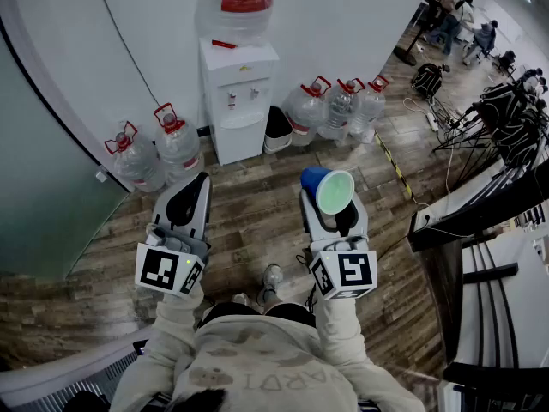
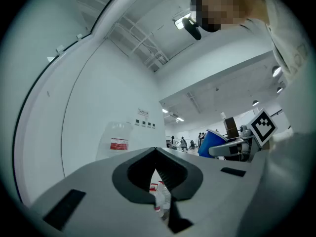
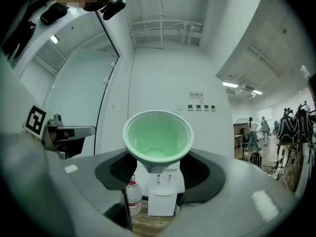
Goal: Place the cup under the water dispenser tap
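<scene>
the right gripper [image 1: 331, 208] [image 3: 159, 168] pinches a cup [image 1: 327, 190] [image 3: 158, 138] between its fingers [image 3: 116, 168], which stand wide on either side of the cup's lower part. the cup is blue outside and pale green inside. it lies on its side in the grip, with its open mouth facing back toward the person.

it hangs in the air above the wooden floor [image 1: 257, 204], well apart from the white water dispenser [image 1: 238, 101] [image 3: 162, 191] that stands against the wall ahead. the dispenser's taps [image 1: 243, 97] have nothing under them. a big bottle [image 1: 240, 3] sits on top of the dispenser.

the left gripper [image 1: 190, 194] [image 2: 157, 154] is held beside the right one. its fingers are pressed together at the tips with nothing between them.

water jugs [image 1: 154, 148] stand on the floor to both sides of the dispenser.
</scene>
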{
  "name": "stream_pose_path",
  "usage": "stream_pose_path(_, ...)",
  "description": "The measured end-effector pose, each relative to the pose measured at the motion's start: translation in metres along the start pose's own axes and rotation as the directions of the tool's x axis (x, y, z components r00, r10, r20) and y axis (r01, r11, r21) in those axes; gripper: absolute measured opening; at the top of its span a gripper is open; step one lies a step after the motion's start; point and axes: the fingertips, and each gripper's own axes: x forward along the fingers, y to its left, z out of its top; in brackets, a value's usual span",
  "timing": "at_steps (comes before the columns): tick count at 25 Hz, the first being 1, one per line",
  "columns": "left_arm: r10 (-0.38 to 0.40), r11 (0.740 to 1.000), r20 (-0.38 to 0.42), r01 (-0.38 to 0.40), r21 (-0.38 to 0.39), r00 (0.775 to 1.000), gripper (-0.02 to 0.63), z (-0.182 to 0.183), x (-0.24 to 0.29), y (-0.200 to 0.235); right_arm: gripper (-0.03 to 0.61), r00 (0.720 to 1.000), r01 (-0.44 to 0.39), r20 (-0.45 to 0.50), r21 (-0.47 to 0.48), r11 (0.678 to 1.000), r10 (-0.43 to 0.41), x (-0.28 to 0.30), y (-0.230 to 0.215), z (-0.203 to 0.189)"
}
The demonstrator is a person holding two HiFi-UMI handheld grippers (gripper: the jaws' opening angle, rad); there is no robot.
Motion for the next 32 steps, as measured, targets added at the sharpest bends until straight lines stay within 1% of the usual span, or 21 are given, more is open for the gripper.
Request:
stream_pose_path(5, 0.005, 1.0, -0.001, -0.005, -0.002, 1.0, 0.005, 0.0, -0.001, -0.002, 0.281, 1.0, -0.005, -0.002, -0.002, 1.0, 0.005, -0.001, -0.001, -0.001)
stream_pose_path(13, 0.031, 1.0, -0.002, -0.031, -0.002, 1.0, 0.005, -0.004, 0.017, 0.007, 0.281, 1.0, -0.02, 0.001, 0.007, 1.0, 0.02, 0.022, -0.013, -0.003)
stream_pose_path(22, 0.076, 0.997, 0.017, -0.076, 0.002, 0.997, 0.005, -0.007, 0.06, 0.018, 0.282, 0.995, -0.094, 0.01, -0.029, 0.995, 0.095, 0.068, -0.036, -0.003)
stream_pose_path(32, 0.125, 0.992, 0.045, -0.126, 0.029, 0.991, 0.005, -0.009, 0.113, 0.008, 0.284, 0.989, -0.147, 0.017, -0.023, 0.989, 0.147, 0.105, -0.082, -0.007)
